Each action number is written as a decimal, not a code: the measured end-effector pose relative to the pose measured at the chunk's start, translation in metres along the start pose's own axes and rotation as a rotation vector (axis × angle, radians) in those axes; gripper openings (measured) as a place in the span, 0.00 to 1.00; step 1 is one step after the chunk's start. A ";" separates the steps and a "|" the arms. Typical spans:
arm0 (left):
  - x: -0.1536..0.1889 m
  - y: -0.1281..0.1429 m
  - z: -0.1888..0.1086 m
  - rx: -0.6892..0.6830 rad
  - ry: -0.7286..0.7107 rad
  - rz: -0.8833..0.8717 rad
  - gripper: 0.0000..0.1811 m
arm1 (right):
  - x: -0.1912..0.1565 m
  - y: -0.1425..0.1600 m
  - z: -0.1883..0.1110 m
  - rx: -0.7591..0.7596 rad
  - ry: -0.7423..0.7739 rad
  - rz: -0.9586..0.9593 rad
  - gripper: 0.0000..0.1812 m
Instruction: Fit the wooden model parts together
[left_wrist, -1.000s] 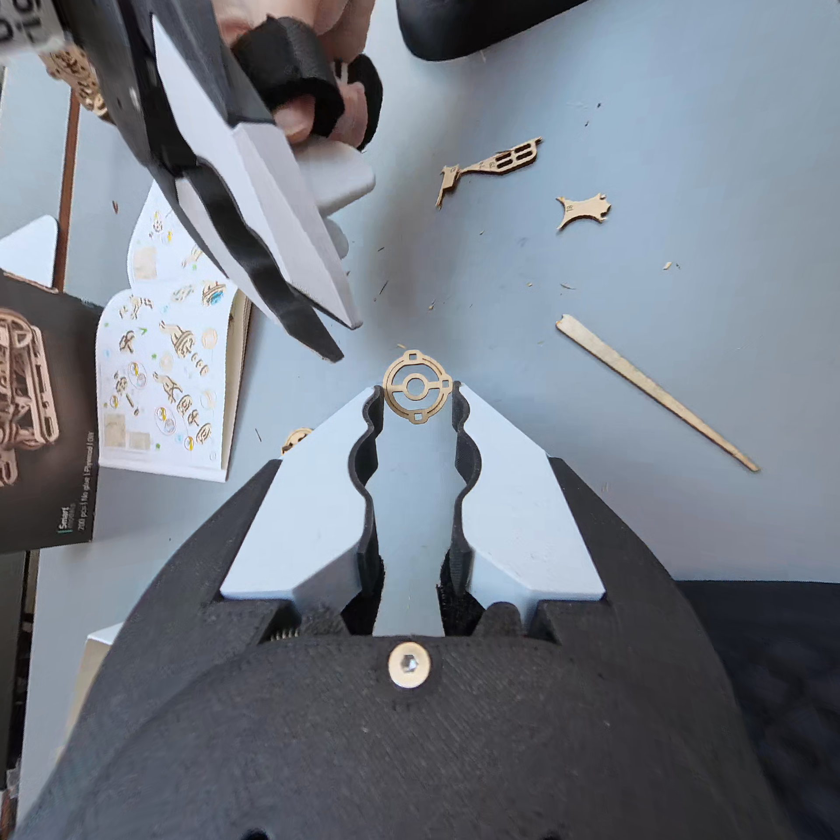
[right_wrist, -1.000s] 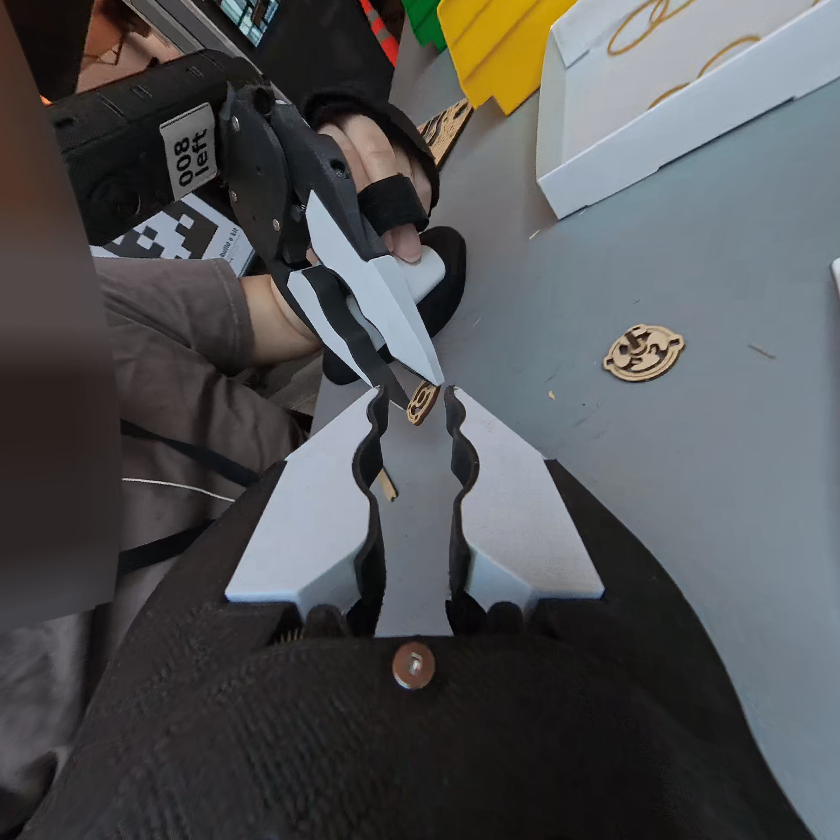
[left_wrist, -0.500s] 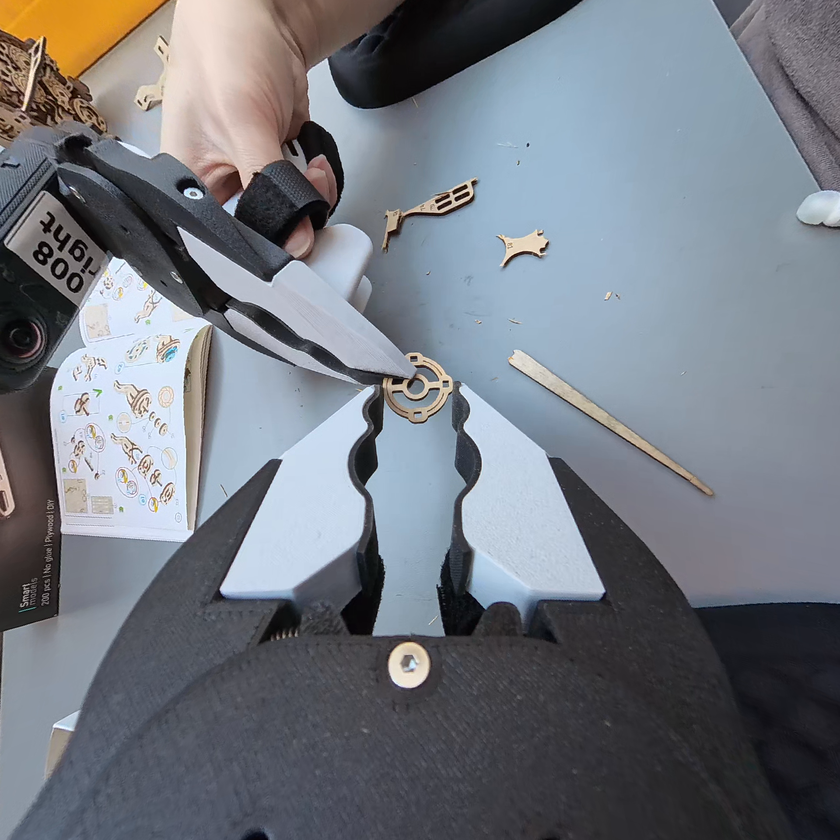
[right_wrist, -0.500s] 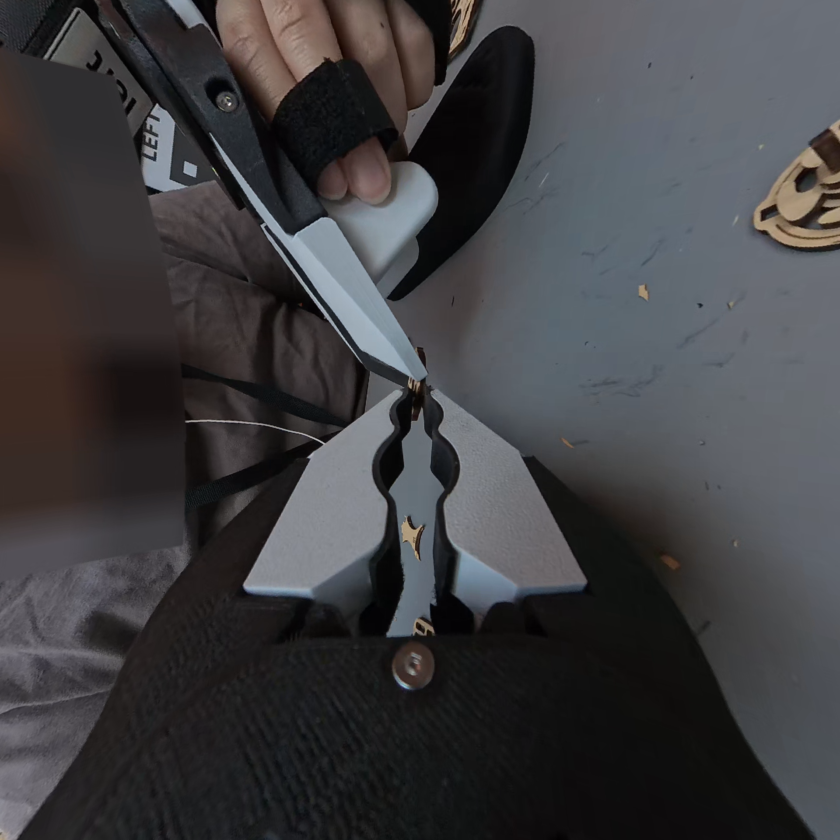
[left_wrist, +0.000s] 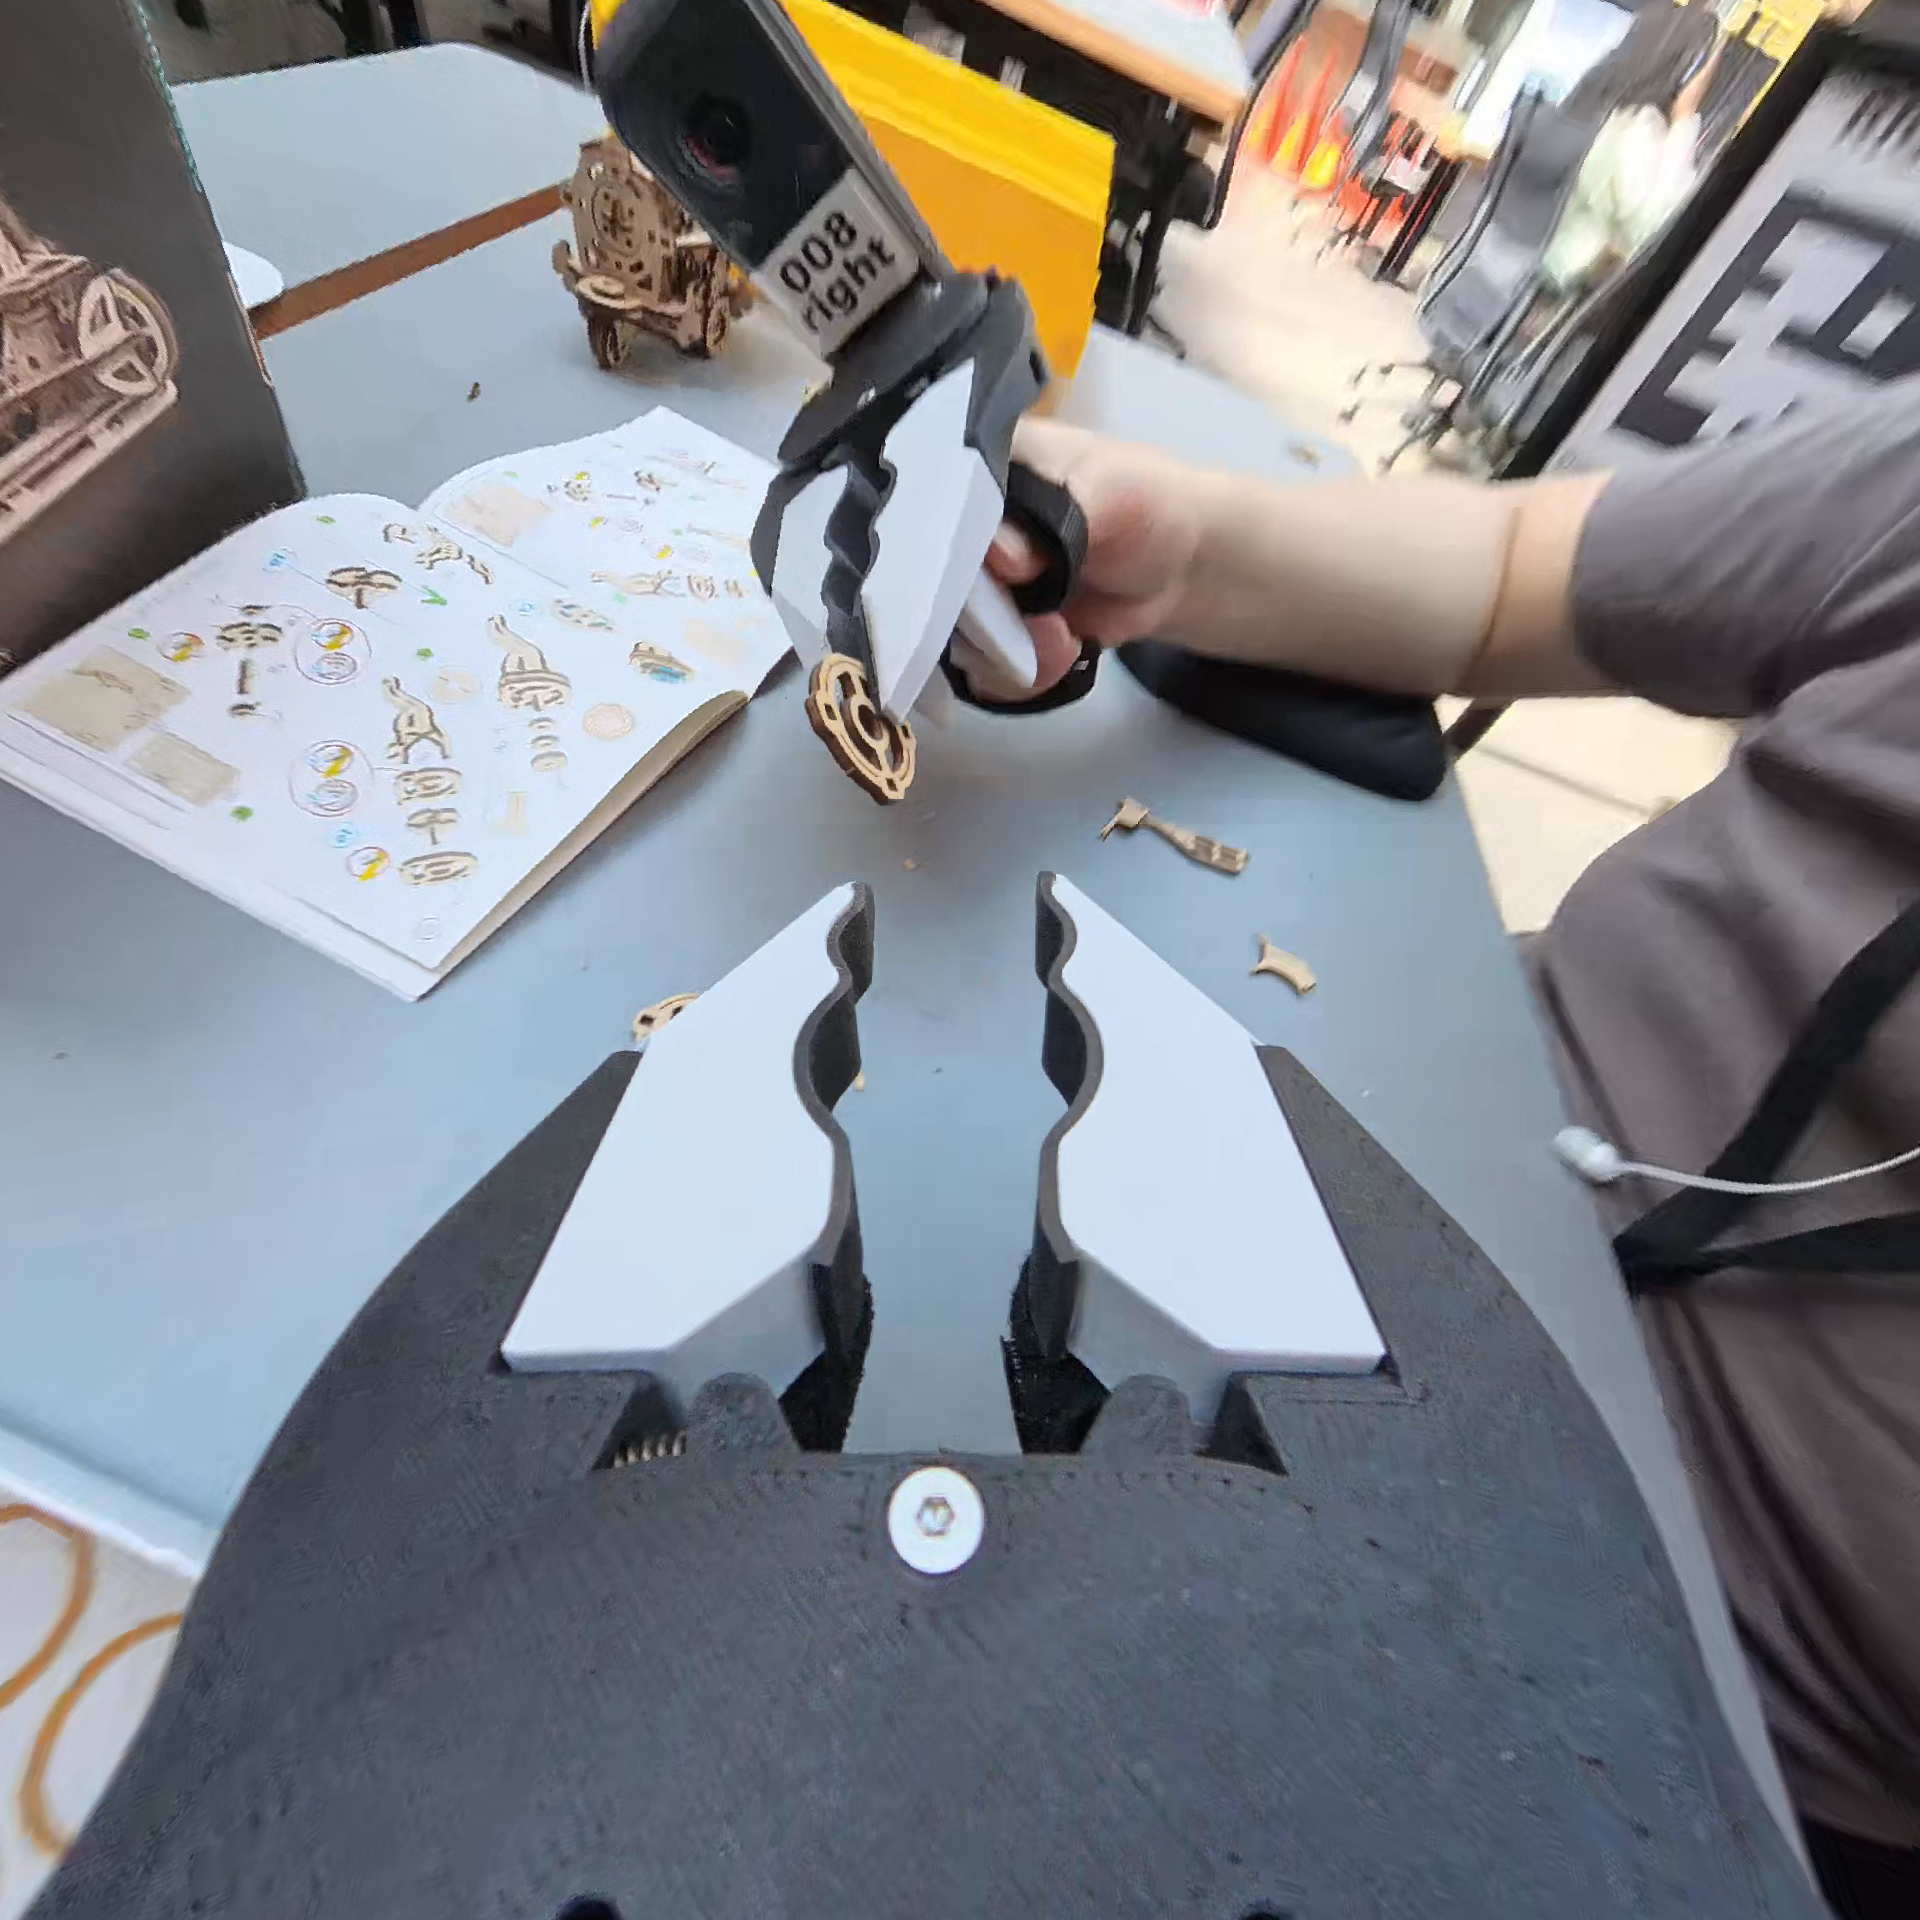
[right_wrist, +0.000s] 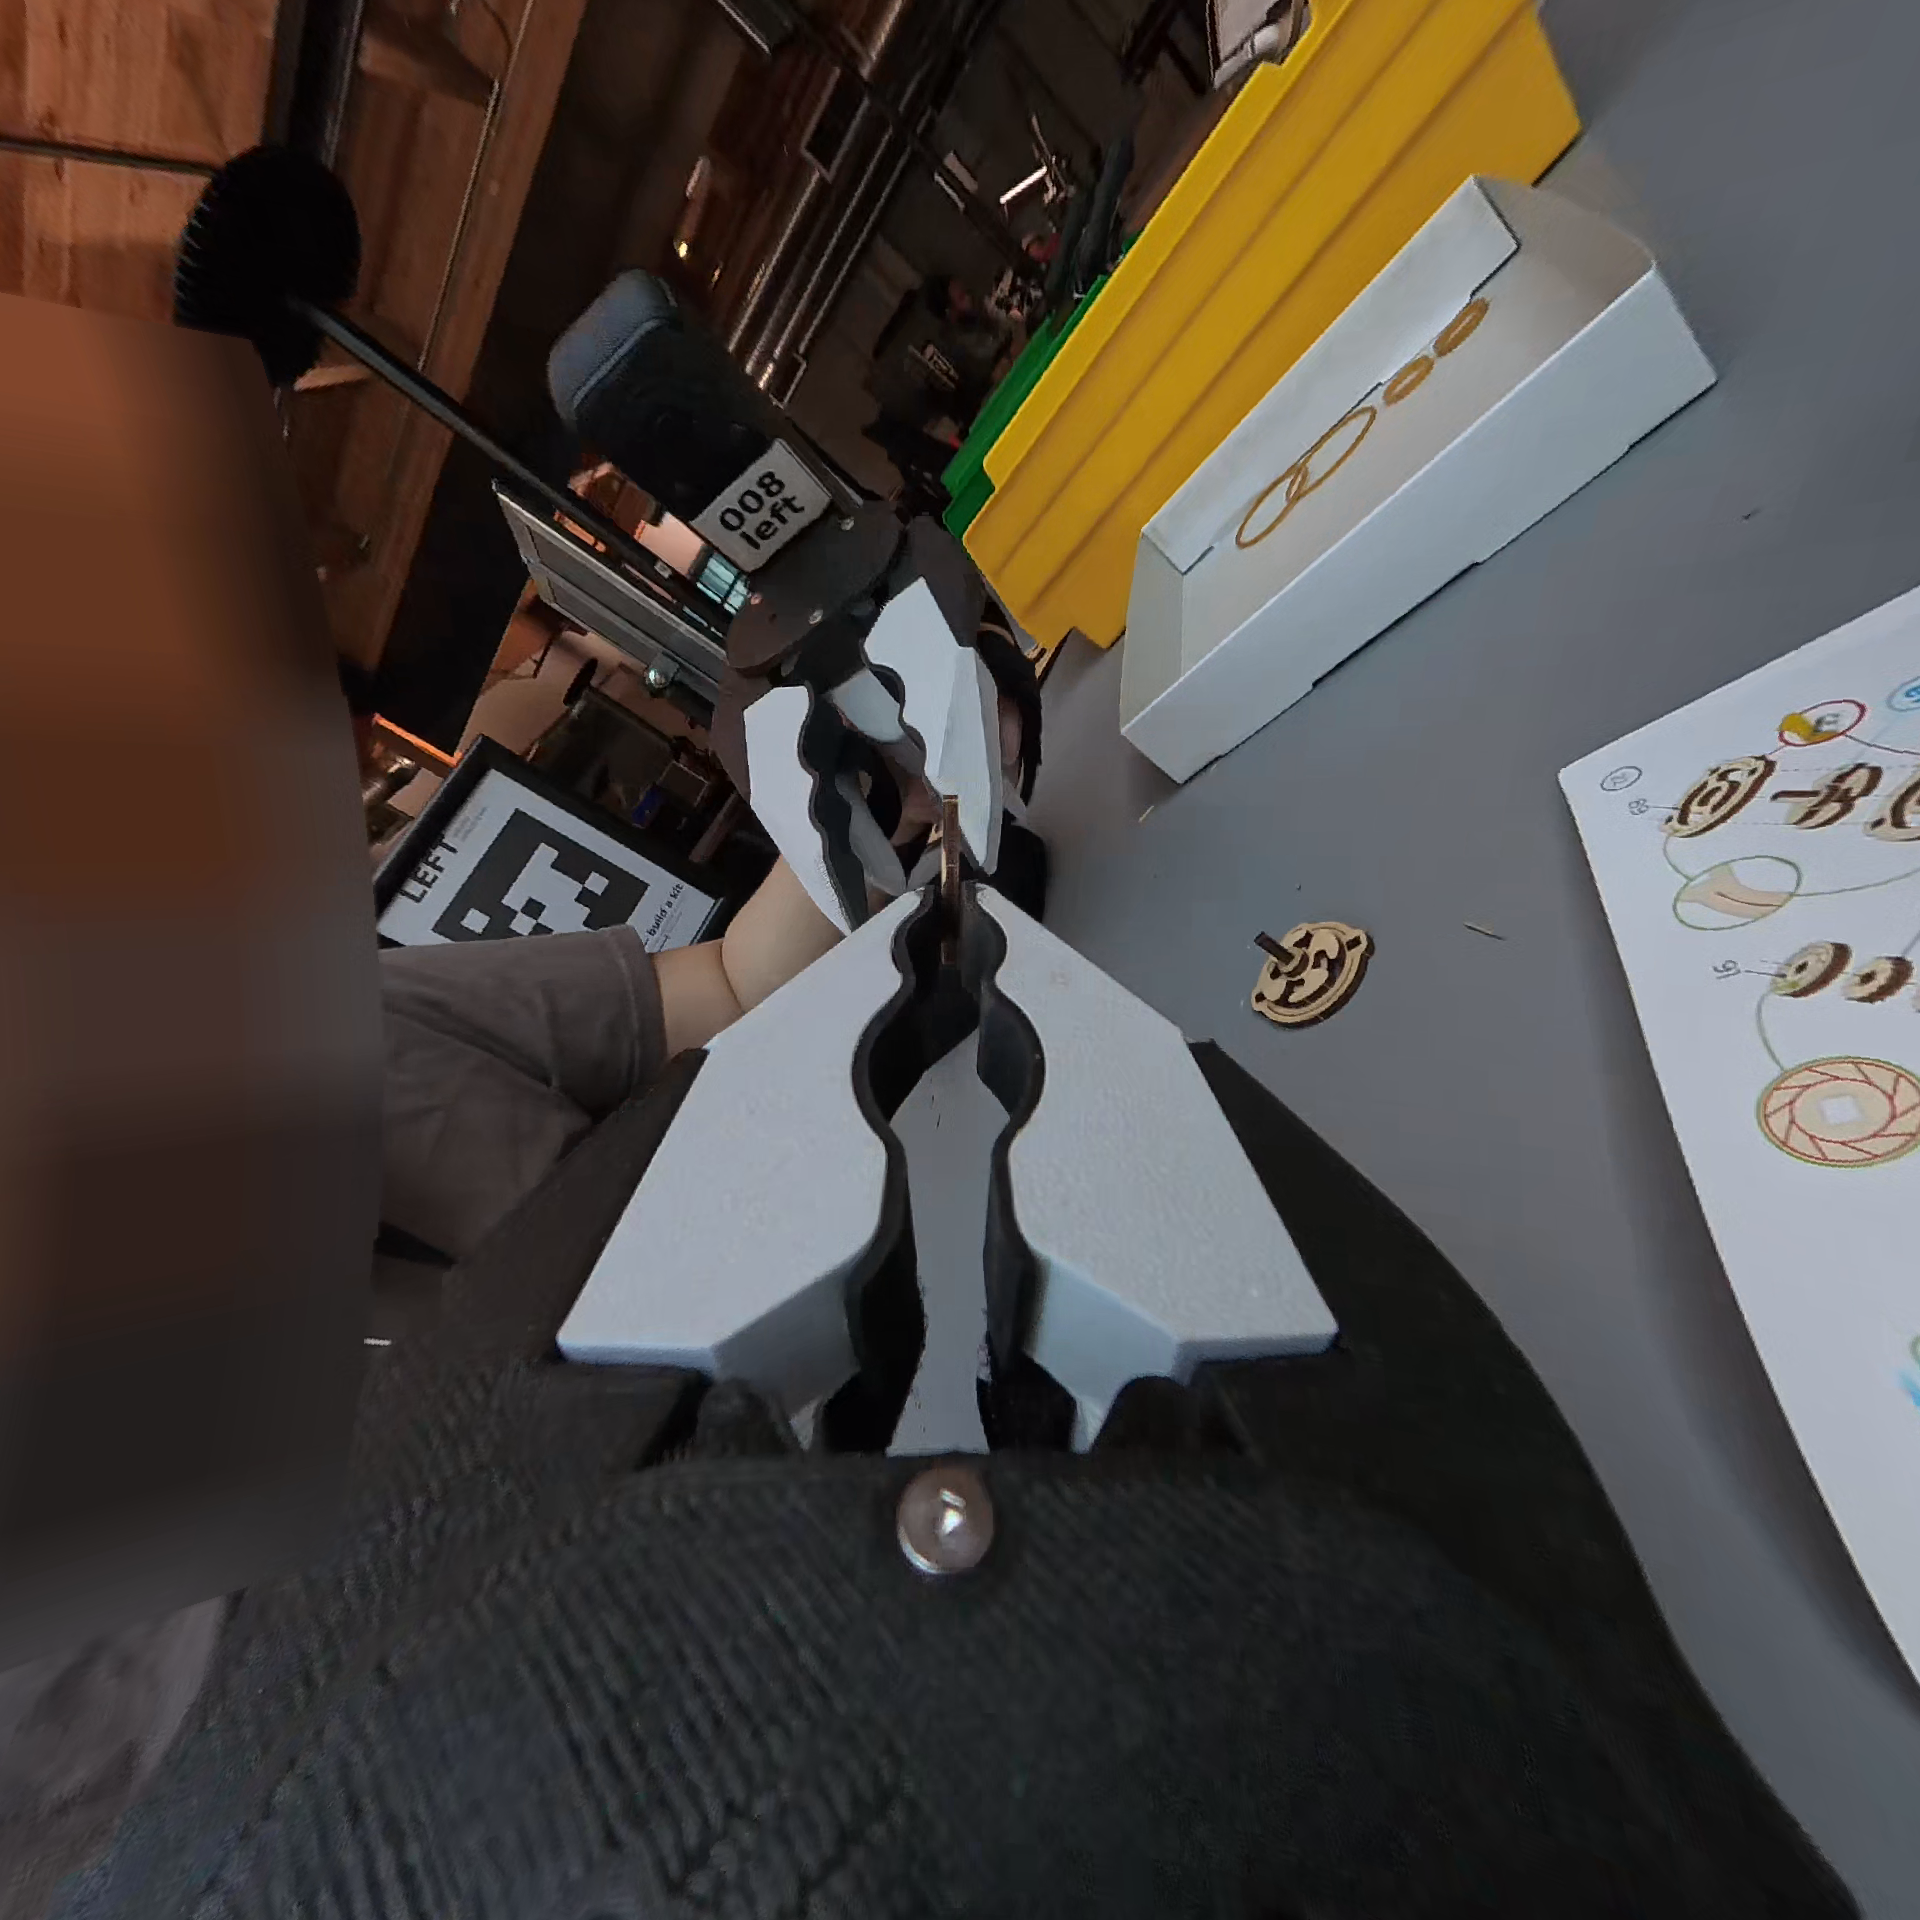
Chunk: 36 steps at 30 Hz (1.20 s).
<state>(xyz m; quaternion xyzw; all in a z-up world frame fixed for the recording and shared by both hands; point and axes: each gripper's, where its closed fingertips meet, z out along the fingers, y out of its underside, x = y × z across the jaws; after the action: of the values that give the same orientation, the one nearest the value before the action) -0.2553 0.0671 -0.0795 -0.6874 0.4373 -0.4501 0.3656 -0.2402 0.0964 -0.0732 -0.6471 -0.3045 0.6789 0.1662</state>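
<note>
My right gripper (right_wrist: 948, 916) is shut on a round wooden ring part (right_wrist: 949, 868), seen edge-on between its tips. In the left wrist view the right gripper (left_wrist: 871, 717) hangs above the grey table (left_wrist: 312, 1091), tips down, with the ring part (left_wrist: 860, 729) pinched at its end. My left gripper (left_wrist: 954, 896) is open and empty, a short way in front of and below the ring part. A wooden disc with a peg (right_wrist: 1311, 971) lies on the table to the right of my right gripper.
An open instruction booklet (left_wrist: 395, 675) lies at the left, with a built wooden model (left_wrist: 644, 260) and a dark box (left_wrist: 83, 312) behind it. Small loose wooden pieces (left_wrist: 1179, 836) lie on the table. A white tray (right_wrist: 1403, 499) and yellow bins (right_wrist: 1247, 260) stand beyond. The person's arm (left_wrist: 1351, 561) crosses at the right. Less than 4 cm separates the two grippers' tips.
The right gripper closed on the ring part that sat between my left fingertips and lifted it away. My left gripper opened wider and drew back. Both views tilted up.
</note>
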 end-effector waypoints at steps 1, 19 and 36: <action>0.001 -0.006 -0.001 0.055 0.047 -0.060 0.15 | -0.001 -0.003 0.000 0.023 -0.010 0.005 0.00; -0.008 -0.031 -0.004 0.271 0.109 -0.271 0.00 | -0.018 -0.016 0.014 0.157 -0.037 -0.127 0.01; -0.004 -0.021 -0.001 0.177 0.095 -0.252 0.00 | -0.015 0.004 0.017 0.053 -0.061 -0.183 0.01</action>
<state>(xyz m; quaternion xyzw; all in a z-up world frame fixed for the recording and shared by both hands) -0.2509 0.0780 -0.0614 -0.6797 0.3231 -0.5613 0.3443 -0.2542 0.0810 -0.0640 -0.5909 -0.3494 0.6880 0.2353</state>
